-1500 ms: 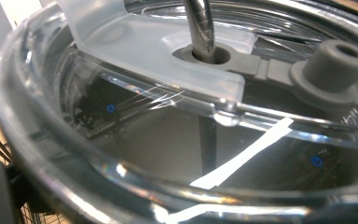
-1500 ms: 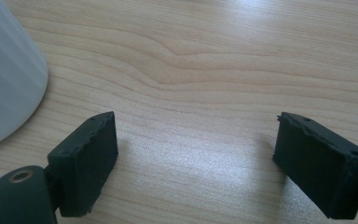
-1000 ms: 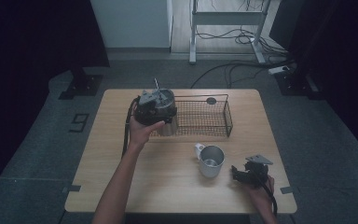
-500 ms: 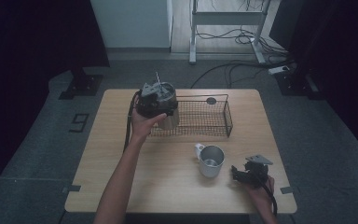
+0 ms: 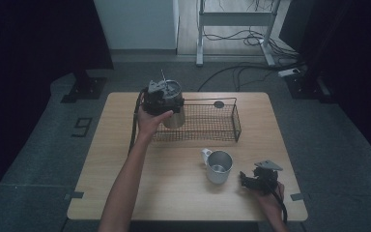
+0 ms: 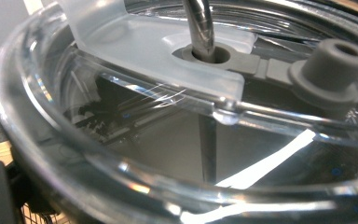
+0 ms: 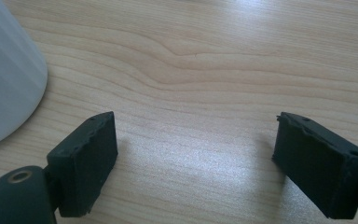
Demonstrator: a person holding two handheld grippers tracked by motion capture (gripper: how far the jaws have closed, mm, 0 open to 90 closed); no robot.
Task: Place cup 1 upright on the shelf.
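A steel tumbler point(image 5: 174, 114) with a clear lid point(image 6: 121, 154) and a metal straw point(image 6: 200, 28) hangs at the left end of the wire basket point(image 5: 212, 123). My left gripper point(image 5: 157, 99) is shut on its rim, and the lid sits right in front of the left gripper view's camera. A white metal mug point(image 5: 218, 166) stands upright on the wooden table point(image 5: 174, 198) in front of the basket. My right gripper point(image 5: 249, 180) rests on the table just right of the mug. Its jaws are wide open over bare wood point(image 7: 196, 140), with the mug's wall point(image 7: 4, 79) at the left.
A small dark round object point(image 5: 219, 104) lies at the basket's far rim. Behind the table stand a metal frame point(image 5: 236, 19) and cables point(image 5: 232, 77) on the floor. Bare wood spreads left of the mug.
My left hand has carried the tumbler a little to the right and away from me, slightly higher, over the basket's left end. The right gripper and the mug have stayed put.
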